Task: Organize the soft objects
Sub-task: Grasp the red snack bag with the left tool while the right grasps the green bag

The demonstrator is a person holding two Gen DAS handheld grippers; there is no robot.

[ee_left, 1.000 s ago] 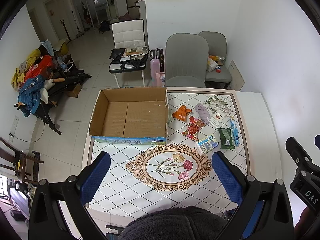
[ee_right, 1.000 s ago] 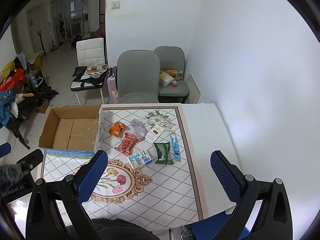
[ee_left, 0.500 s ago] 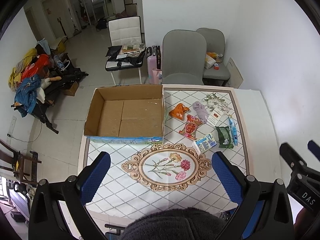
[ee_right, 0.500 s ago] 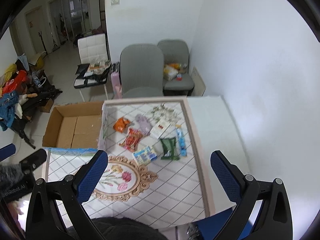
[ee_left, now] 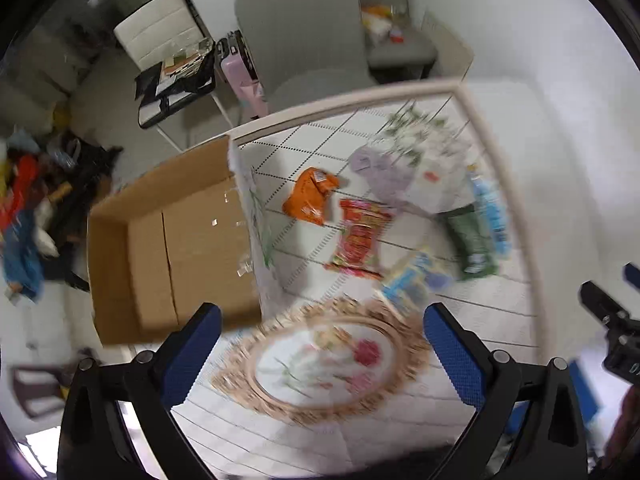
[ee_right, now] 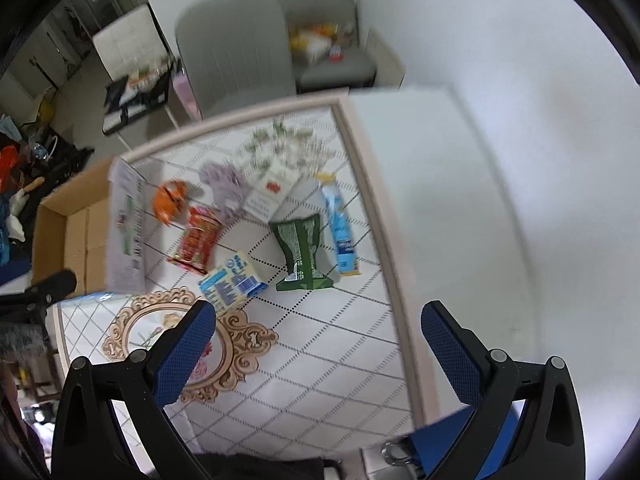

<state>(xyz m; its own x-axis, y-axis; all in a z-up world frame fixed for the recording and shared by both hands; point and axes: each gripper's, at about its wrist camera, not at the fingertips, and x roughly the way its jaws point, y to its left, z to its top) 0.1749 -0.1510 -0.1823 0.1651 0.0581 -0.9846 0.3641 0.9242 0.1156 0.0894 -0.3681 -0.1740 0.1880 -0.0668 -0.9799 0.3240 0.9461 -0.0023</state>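
Soft packets lie on the patterned tablecloth [ee_right: 320, 320]: an orange bag [ee_left: 310, 194] [ee_right: 171, 200], a red snack packet [ee_left: 358, 240] [ee_right: 198, 242], a purple pouch [ee_left: 380, 172] [ee_right: 224, 182], a green bag [ee_left: 470, 236] [ee_right: 301, 254], a blue tube [ee_left: 490, 210] [ee_right: 339, 226], a blue-white pack [ee_left: 408, 280] [ee_right: 232, 280] and a white packet [ee_right: 272, 192]. An open, empty cardboard box [ee_left: 176, 240] [ee_right: 68, 236] sits to their left. My left gripper [ee_left: 320, 344] and right gripper [ee_right: 318, 340] are open, empty and above the table.
Two grey chairs [ee_left: 300, 36] [ee_right: 236, 60] stand behind the table, one with items on its seat. A white chair [ee_left: 164, 44] with clutter and a pile of clothes [ee_left: 20, 200] stand on the floor at left. A white wall [ee_right: 520, 80] runs along the right.
Both grippers have dropped closer to the table and tilted, so the packets and box look larger and rotated. Both views are motion-blurred. Nothing on the table has moved.
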